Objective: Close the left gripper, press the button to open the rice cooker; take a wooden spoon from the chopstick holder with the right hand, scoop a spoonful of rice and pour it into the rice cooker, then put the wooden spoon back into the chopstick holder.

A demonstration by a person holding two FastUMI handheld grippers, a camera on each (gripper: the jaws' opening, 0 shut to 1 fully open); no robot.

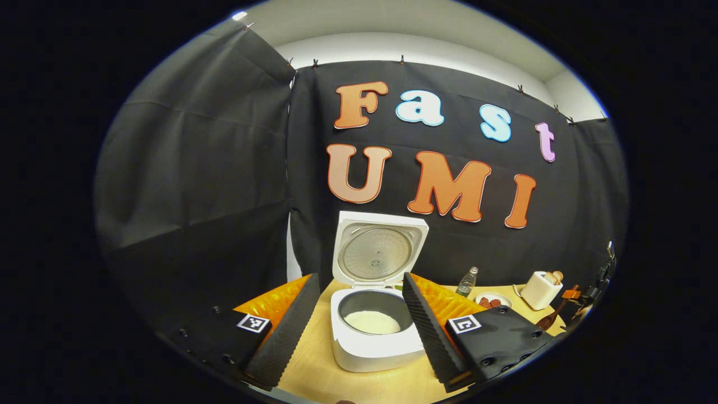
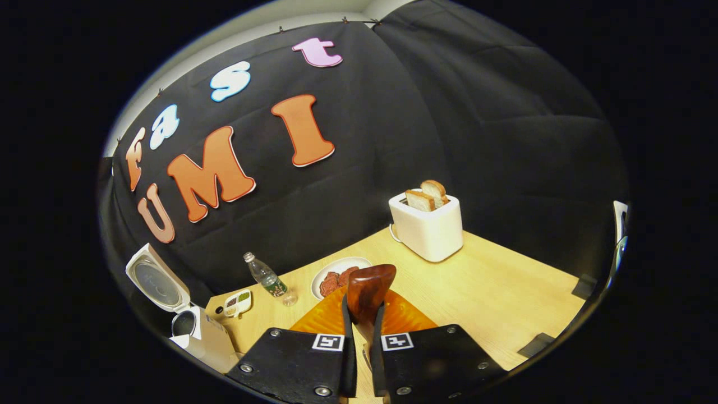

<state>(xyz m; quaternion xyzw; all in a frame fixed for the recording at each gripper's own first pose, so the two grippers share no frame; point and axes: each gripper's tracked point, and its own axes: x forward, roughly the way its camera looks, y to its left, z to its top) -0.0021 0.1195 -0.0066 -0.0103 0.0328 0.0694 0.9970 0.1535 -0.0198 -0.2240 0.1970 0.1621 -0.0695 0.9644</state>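
The white rice cooker [image 1: 374,336] stands open on the wooden table, its lid [image 1: 377,252] upright and white rice [image 1: 372,322] in the pot. My left gripper [image 1: 359,283] is open, its fingers spread to either side of the cooker and a little in front of it. In the right gripper view my right gripper [image 2: 363,318] is shut on the handle of a dark wooden spoon [image 2: 370,283], whose bowl points away over the table. The cooker [image 2: 196,328] lies far to the left there. The spoon [image 1: 547,321] and the right gripper [image 1: 578,297] also appear at the far right of the left gripper view.
A white toaster [image 2: 429,227] with two bread slices stands at the back of the table [image 2: 505,292]. A plate of reddish food [image 2: 339,276], a small plastic bottle [image 2: 269,280] and a small white dish [image 2: 238,302] sit between toaster and cooker.
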